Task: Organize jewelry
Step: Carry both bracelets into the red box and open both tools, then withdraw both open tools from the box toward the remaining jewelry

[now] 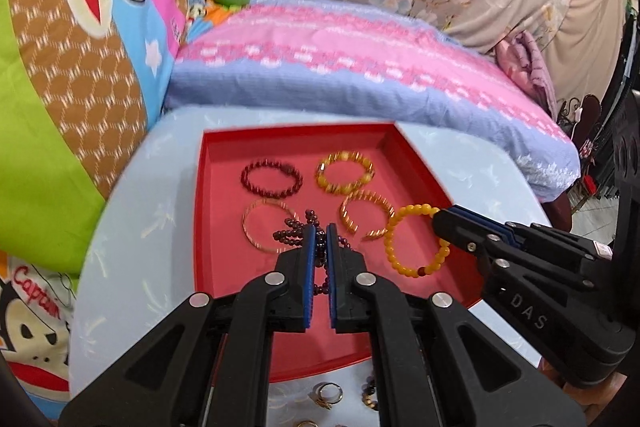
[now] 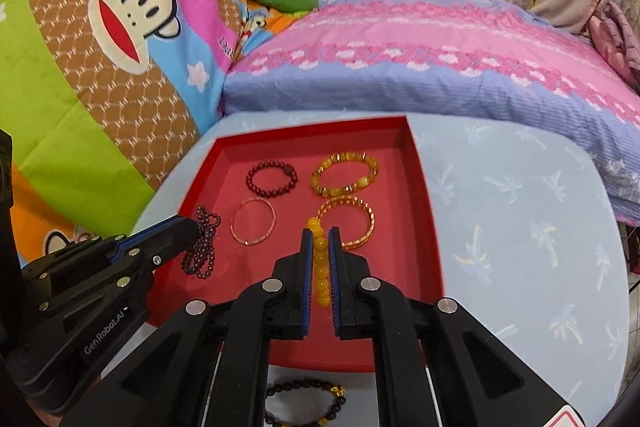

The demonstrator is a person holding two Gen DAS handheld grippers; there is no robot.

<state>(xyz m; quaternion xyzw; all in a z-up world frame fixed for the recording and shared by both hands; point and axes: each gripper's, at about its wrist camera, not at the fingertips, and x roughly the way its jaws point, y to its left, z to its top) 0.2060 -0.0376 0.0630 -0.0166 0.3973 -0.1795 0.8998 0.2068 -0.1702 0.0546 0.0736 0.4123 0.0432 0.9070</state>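
Note:
A red tray [image 1: 208,187] [image 2: 428,211] sits on a pale blue table. In it lie a dark red bead bracelet [image 1: 272,179] [image 2: 272,179], a yellow chunky bracelet [image 1: 346,173] [image 2: 345,174], a thin gold bangle [image 1: 264,227] [image 2: 253,221] and a gold ribbed bangle [image 1: 366,215] [image 2: 352,223]. My left gripper [image 1: 320,231] [image 2: 192,227] is shut on a purple bead strand [image 1: 294,231] [image 2: 202,247] over the tray. My right gripper [image 2: 321,233] [image 1: 438,217] is shut on a yellow bead bracelet [image 1: 416,239] [image 2: 320,259] over the tray's right part.
Below the tray on the table [image 2: 520,227] lie a dark bead bracelet with gold charm [image 2: 308,401], rings [image 1: 328,393] and another small dark piece [image 1: 370,395]. A pink-and-blue pillow [image 1: 340,67] and cartoon bedding [image 1: 80,27] lie behind the table.

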